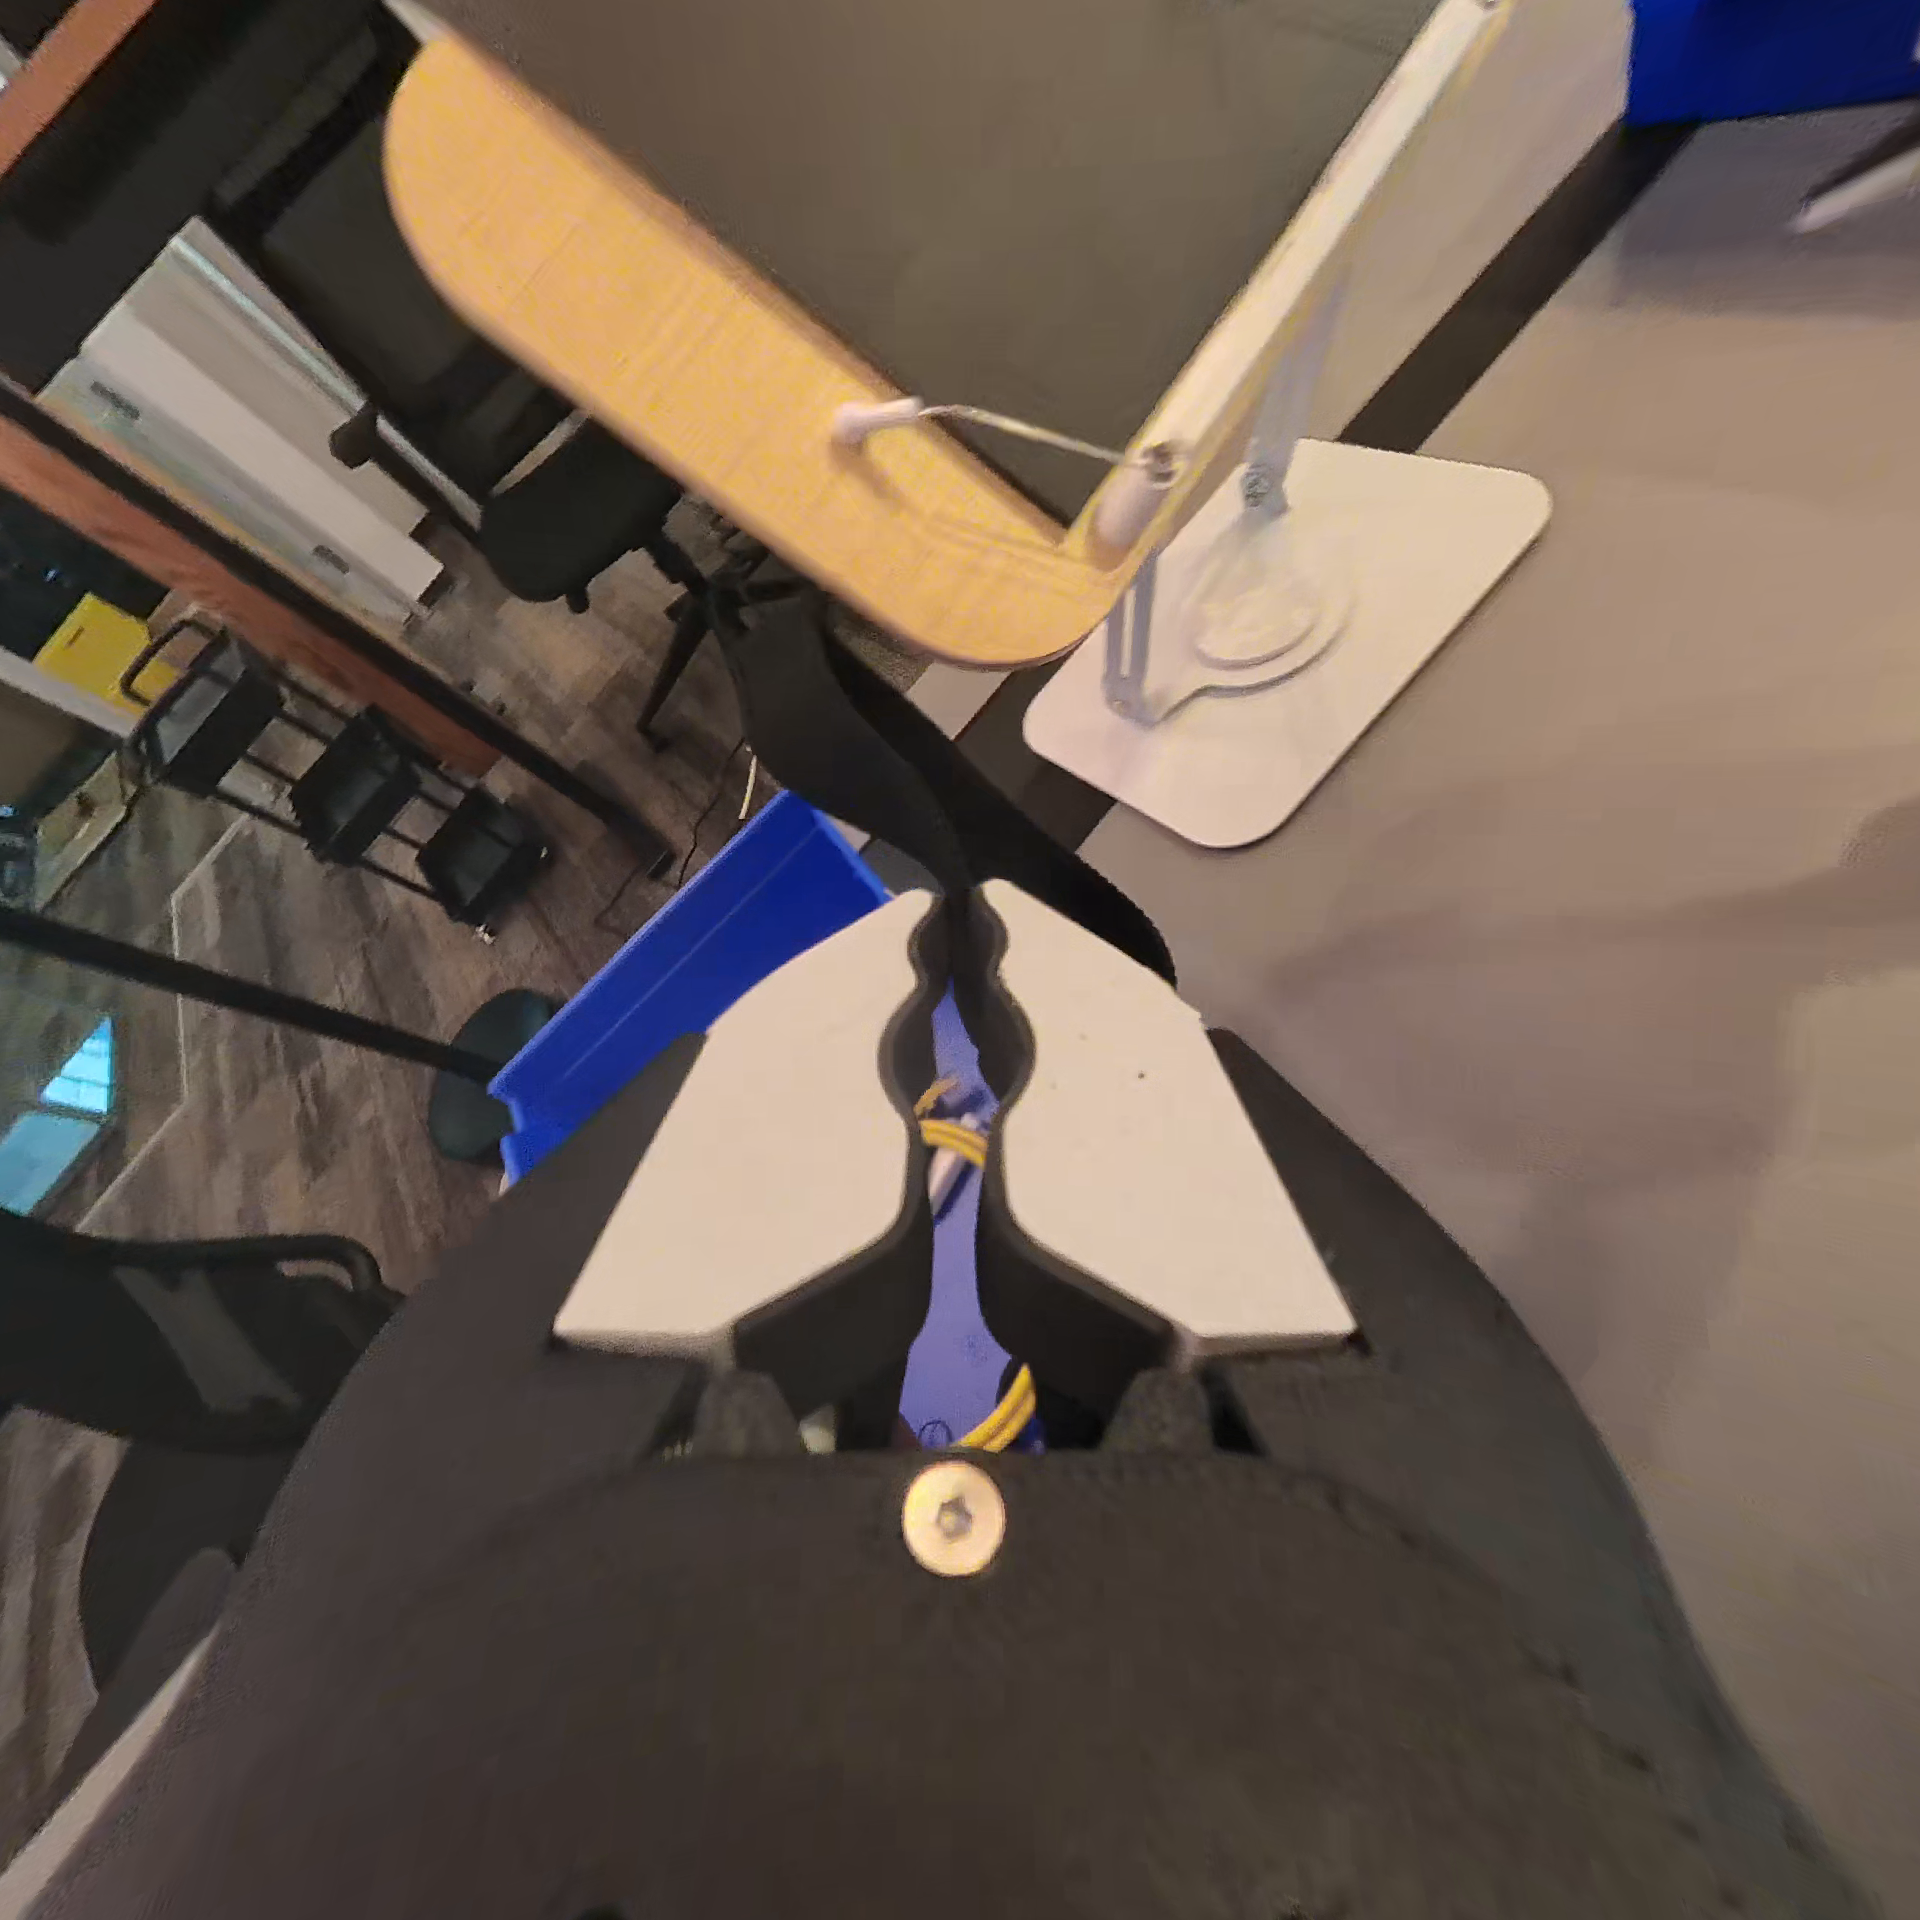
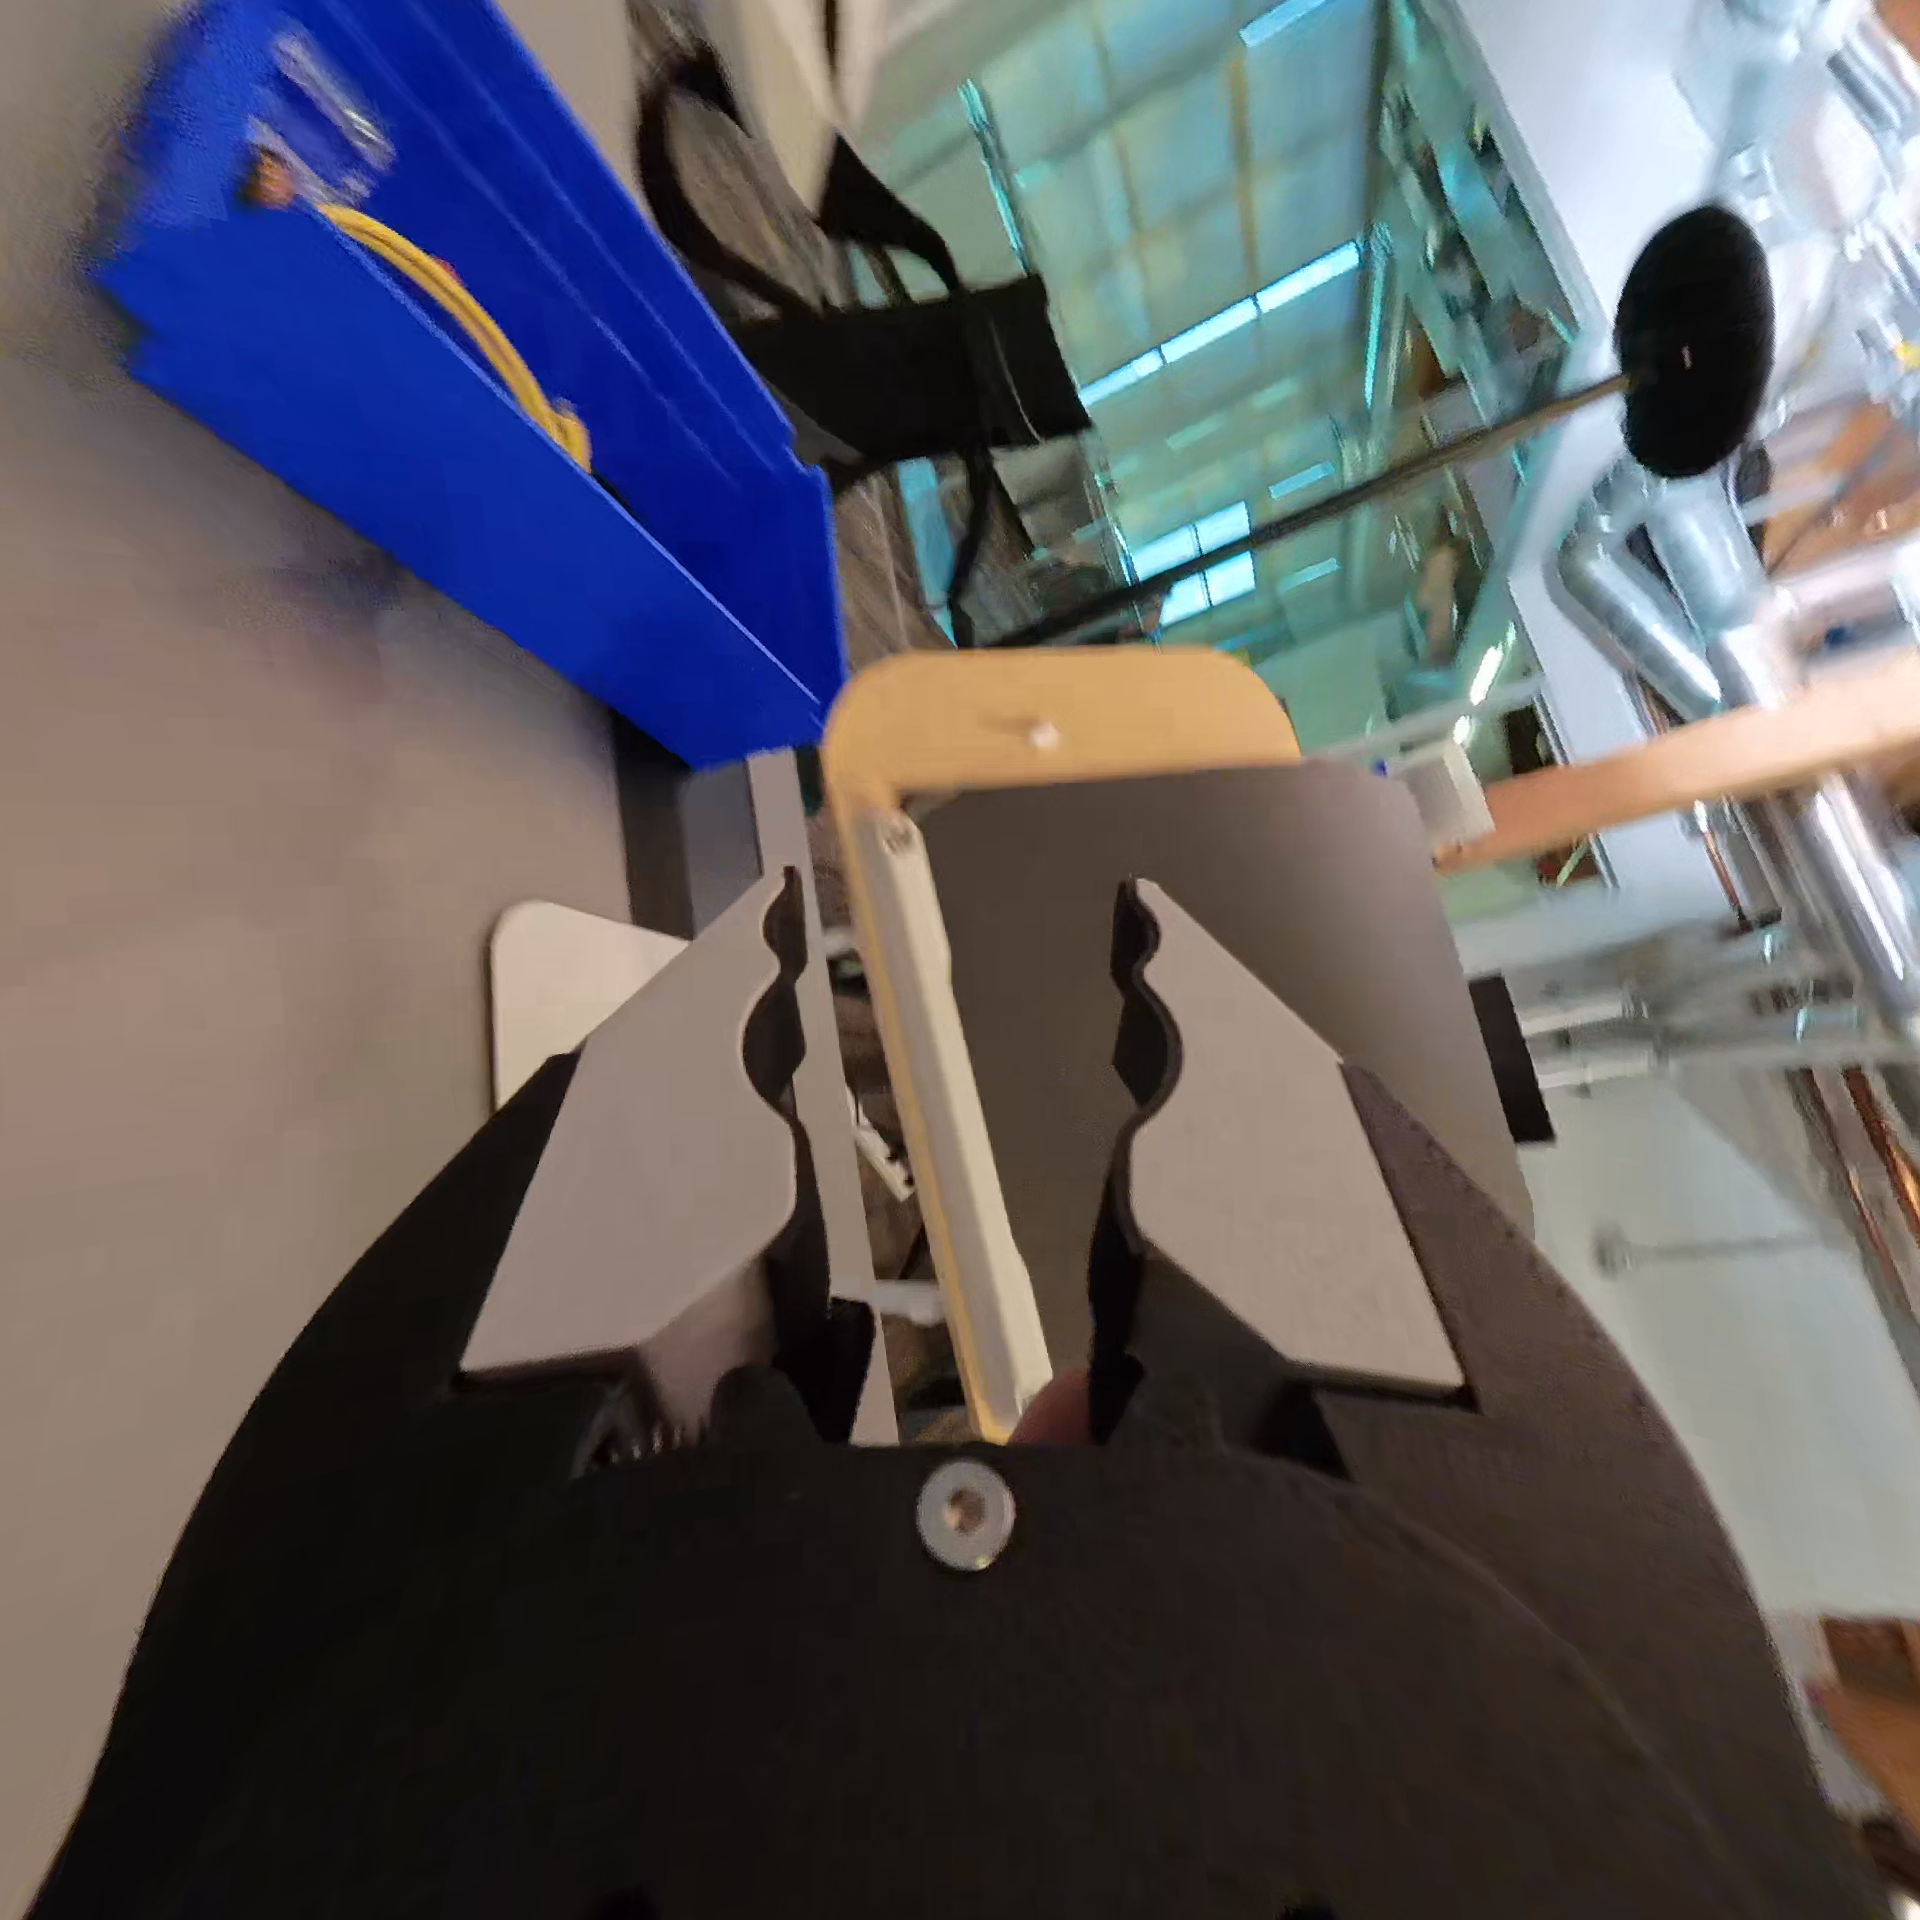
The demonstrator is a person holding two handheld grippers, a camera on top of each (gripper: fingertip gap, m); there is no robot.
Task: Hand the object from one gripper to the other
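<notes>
Broadly, the scene is a grey table (image 1: 1610,935) carrying a dark panel with a wood-coloured frame (image 1: 644,312) on a white stand (image 1: 1351,644). A blue bin (image 2: 416,447) sits at the table's edge.

The left gripper (image 1: 958,914) is shut almost completely, its tips pinching one end of a black strap (image 1: 810,717). The rest of the strap reaches out beyond the tips, in the air over the table edge. The right gripper (image 2: 961,888) stands wide open with nothing between its fingers, and I cannot find the strap with any certainty in its view.

The strap looks thin, light and limp, so it will likely bend or swing rather than hold a shape. It seems neither fragile nor slippery. The free length just beyond the left tips is probably the best place to take hold, squarely across the flat face.
</notes>
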